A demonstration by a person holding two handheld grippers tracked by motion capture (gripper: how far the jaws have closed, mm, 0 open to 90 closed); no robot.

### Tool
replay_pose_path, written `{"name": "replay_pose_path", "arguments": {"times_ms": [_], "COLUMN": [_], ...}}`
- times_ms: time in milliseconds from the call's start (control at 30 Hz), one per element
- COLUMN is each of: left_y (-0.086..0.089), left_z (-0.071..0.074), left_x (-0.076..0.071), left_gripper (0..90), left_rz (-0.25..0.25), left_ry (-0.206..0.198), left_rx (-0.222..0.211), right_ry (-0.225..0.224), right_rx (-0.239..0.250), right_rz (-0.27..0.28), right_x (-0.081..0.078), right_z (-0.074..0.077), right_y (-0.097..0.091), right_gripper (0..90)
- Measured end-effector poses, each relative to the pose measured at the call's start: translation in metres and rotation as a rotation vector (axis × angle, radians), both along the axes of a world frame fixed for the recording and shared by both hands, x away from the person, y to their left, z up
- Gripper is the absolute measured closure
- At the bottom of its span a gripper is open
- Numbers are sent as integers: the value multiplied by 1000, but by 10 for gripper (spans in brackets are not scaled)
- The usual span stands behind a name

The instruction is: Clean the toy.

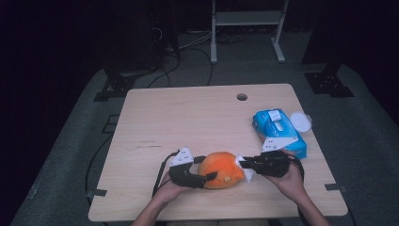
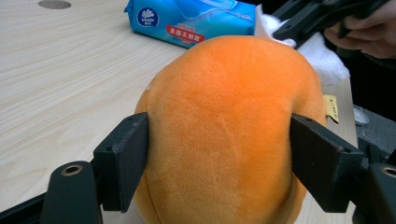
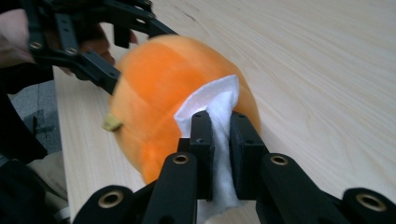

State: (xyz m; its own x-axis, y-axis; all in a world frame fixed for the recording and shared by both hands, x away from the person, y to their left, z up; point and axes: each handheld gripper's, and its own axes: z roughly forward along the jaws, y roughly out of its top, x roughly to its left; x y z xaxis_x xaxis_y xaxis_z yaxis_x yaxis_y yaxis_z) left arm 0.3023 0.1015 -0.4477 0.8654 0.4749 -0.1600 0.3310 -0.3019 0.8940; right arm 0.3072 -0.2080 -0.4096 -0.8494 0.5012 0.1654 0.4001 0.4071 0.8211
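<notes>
An orange plush toy (image 1: 221,169) lies near the table's front edge. My left gripper (image 1: 203,170) is shut on the orange plush toy (image 2: 224,130), with a black pad pressed into each side. My right gripper (image 1: 244,165) comes in from the right and is shut on a white wipe (image 3: 217,126). The wipe's free end rests against the orange plush toy (image 3: 159,98). Beside the toy in the high view, the white wipe (image 1: 246,173) shows as a small patch. In the right gripper view the left gripper (image 3: 105,44) clasps the toy's far end.
A blue pack of wet wipes (image 1: 278,132) lies at the right of the table (image 1: 188,117), with a round white lid (image 1: 300,121) beside it. A small round hole (image 1: 242,97) is near the table's far edge. A metal stand (image 1: 247,28) stands on the floor behind.
</notes>
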Motion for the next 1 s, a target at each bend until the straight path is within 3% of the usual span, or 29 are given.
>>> {"name": "replay_pose_path", "arguments": {"times_ms": [67,167,233,433,500,633,733,867,933,1000], "left_y": [-3,-11,-14,-14,-18,-22,-18,-9,-9,-12], "left_z": [1,3,5,5,7,9,10,9,4,2], "left_x": [-3,-9,-12,-13,-14,-17,-14,-5,-1,-3], "left_gripper": [245,244,245,238,236,221,161,92,103,182], "left_rz": [-4,-19,-27,-52,-57,-77,-78,-47,-61,-70], "left_ry": [-15,-70,-95,-105,-115,-143,-112,-38,23,19], "left_rx": [12,35,60,54,63,84,58,24,7,13], "right_ry": [-10,-17,-31,-10,-5,-49,-71,-49,-51,-62], "right_rx": [15,63,47,5,24,29,-15,-11,-12,-17], "right_rz": [29,63,60,-15,-12,36,43,19,12,17], "right_x": [-3,-7,-6,3,2,-5,-6,-3,-3,-5], "right_z": [5,12,14,2,3,14,14,8,9,11], "right_y": [5,9,11,-4,-3,12,16,7,5,9], "right_gripper": [802,802,802,802,802,802,802,802,801,802]}}
